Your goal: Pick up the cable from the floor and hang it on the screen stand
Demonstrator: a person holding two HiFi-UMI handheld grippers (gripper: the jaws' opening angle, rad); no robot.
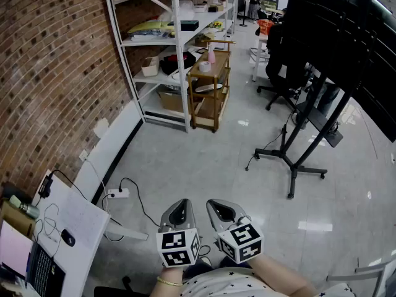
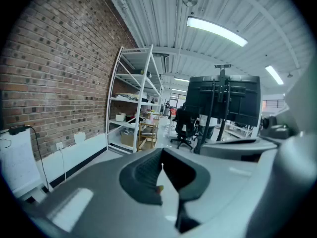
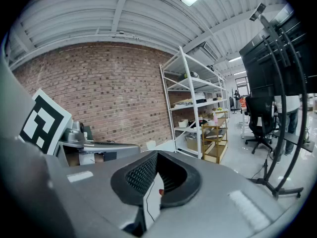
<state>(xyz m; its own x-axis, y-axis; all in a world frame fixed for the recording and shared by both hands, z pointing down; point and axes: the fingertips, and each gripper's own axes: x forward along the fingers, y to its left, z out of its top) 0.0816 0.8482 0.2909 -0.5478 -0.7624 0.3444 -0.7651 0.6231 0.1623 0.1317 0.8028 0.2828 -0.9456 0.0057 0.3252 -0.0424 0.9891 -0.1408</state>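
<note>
Two grippers sit low in the head view, side by side just ahead of my body: the left gripper (image 1: 178, 210) and the right gripper (image 1: 221, 211). On each, the fingers (image 2: 144, 173) are pressed together at the tips and hold nothing. I read that as a travelling pose, with the pickup not yet begun. Both noses tip slightly down toward the floor (image 1: 204, 166), which suits a search for something lying on it.

At nine o'clock from the grippers is the white desk (image 1: 77, 224). At ten o'clock a power strip (image 1: 117, 193) lies by the wall, and its black lead (image 1: 137, 202) loops back toward me. I take that for supply wiring, laid there on purpose and not my target.

The cable (image 1: 263, 148) lies at about one o'clock, well apart from both grippers. It snakes across the tiles from a loose end up to the screen stand (image 1: 296, 166), beside the stand's near foot. A free end trailing where chairs roll is a good reason to hang it up. The stand's slanted column and the bracket under the dark screen (image 1: 346, 36) look like the likeliest perches.

Farther off, at twelve o'clock, a wooden cart (image 1: 209, 91) stands against white shelving (image 1: 185, 42) along the brick wall, clear of my path.
</note>
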